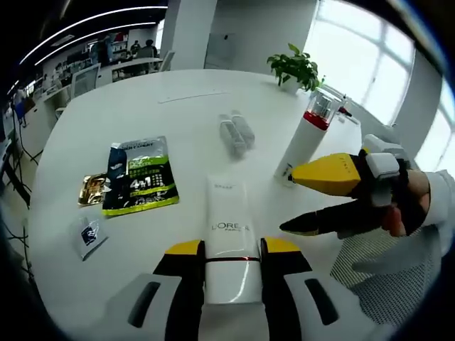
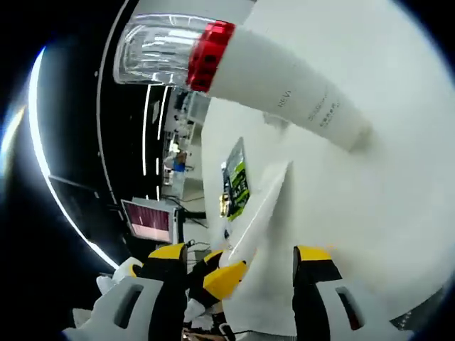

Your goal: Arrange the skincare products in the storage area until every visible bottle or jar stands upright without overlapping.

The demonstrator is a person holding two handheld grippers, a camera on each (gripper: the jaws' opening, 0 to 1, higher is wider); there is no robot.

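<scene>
In the left gripper view, the left gripper [image 1: 232, 260] had its yellow-tipped jaws closed on a white L'Oréal tube [image 1: 229, 238], which lay flat on the white table [image 1: 106, 121] with its far end pointing away from the camera. Beyond the tube and to the right, a tall white bottle [image 1: 304, 144] with a red band and a clear cap stood upright. The right gripper [image 1: 316, 200] came in from the right, held in a person's hand [image 1: 416, 202]; its jaws stood apart, spread one above the other just beside the base of the bottle and holding nothing. Farther back lay two small grey tubes [image 1: 237, 133] side by side. To the left were a green and black sachet [image 1: 138, 175], a gold packet [image 1: 92, 189] touching its edge, and a small clear packet [image 1: 89, 234] nearer the camera. A potted plant [image 1: 296, 68] stood at the table's far side.

In the right gripper view, rolled on its side, the right gripper [image 2: 234, 273] had its jaws wide and empty. The white bottle [image 2: 277, 82] crossed the top of the view, and the L'Oréal tube [image 2: 257, 209] showed between the jaws, with the left gripper [image 2: 217, 277] at its near end
</scene>
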